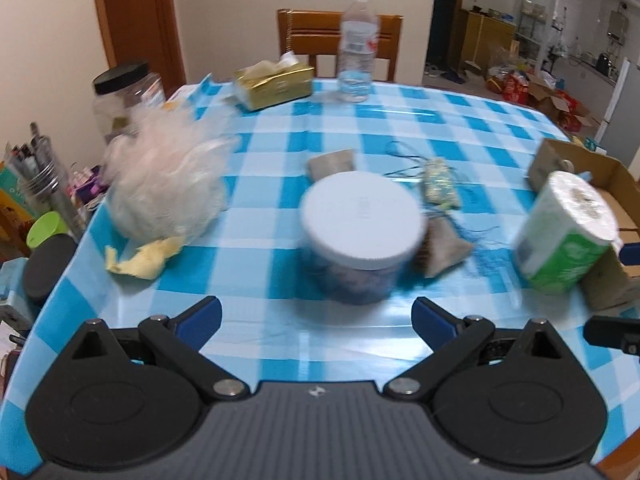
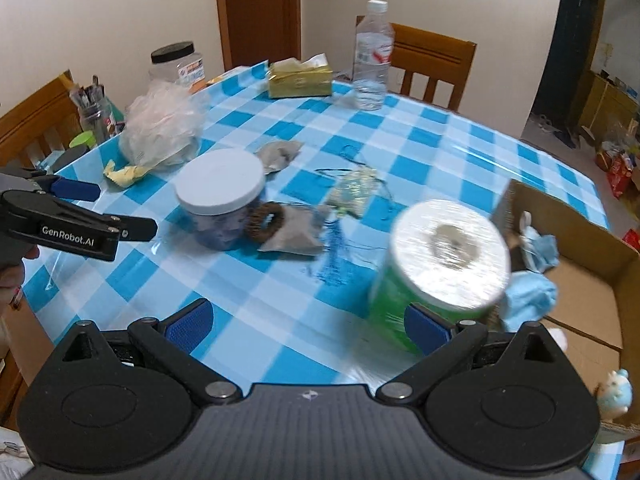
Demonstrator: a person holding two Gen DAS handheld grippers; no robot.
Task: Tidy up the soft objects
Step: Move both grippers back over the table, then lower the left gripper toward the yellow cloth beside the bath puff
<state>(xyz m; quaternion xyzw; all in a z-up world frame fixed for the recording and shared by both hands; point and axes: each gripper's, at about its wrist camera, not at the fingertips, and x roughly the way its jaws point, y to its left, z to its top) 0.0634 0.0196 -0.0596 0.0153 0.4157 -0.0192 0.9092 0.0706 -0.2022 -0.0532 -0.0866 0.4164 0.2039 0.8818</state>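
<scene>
Soft items lie on the blue checked tablecloth point(image 1: 280, 148): a white mesh puff point(image 1: 168, 184) point(image 2: 162, 124), a yellow cloth scrap point(image 1: 140, 258) point(image 2: 124, 174), grey pouches point(image 1: 444, 250) point(image 2: 292, 232), a brown hair tie point(image 2: 266, 220) and a sparkly sachet point(image 1: 440, 188) point(image 2: 354, 192). A cardboard box point(image 2: 592, 300) at the right holds light blue cloth point(image 2: 528, 292). My left gripper point(image 1: 316, 322) is open just before a white-lidded jar point(image 1: 360, 232). My right gripper point(image 2: 308, 324) is open, its right finger against a green-wrapped paper roll point(image 2: 440, 264).
A water bottle point(image 2: 372, 56), a gold tissue box point(image 2: 300, 78) and a black-lidded jar point(image 2: 176, 64) stand at the far side. Wooden chairs sit behind. A pen cup point(image 2: 94, 112) stands left of the table. A small plush point(image 2: 614, 394) sits by the box's near corner.
</scene>
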